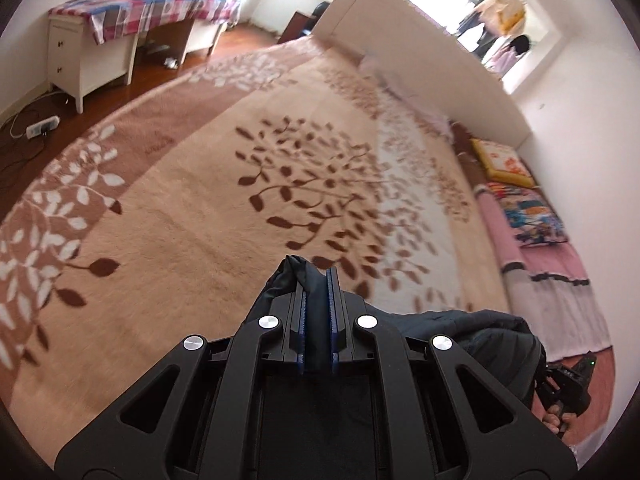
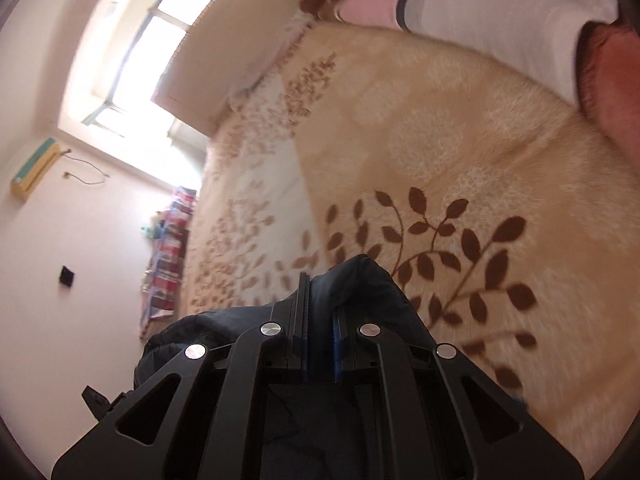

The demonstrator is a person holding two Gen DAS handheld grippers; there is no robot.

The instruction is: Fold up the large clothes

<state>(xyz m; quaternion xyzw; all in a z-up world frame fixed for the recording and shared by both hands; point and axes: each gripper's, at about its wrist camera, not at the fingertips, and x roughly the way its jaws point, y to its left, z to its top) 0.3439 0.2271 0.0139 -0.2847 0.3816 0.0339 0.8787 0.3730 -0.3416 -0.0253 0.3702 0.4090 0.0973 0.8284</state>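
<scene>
A large dark navy padded garment (image 1: 480, 332) of soft quilted fabric is held up above the bed, pinched at two places along its edge and slung between them. In the left wrist view a bunch of it is clamped between the blue pads of the left hand-held gripper (image 1: 318, 292), with a fold poking out past the fingertips and the rest billowing off to the right. In the right wrist view another thick bunch is clenched by the right hand-held gripper (image 2: 320, 300), the cloth bulging over the right finger and trailing away to the lower left.

The garment is judged to be limp and bulky, light for its size but somewhat slippery on its smooth shell, so thick bunched grips are likely to creep. Hold is best taken at seams or corners, where the padding is thin and the edge can be drawn straight.

Below it lies the beige plush blanket with brown leaf pattern (image 1: 192, 200) that covers the bed. Beyond that, a white desk (image 1: 80, 52) under a checked cloth stands by the wall.
</scene>
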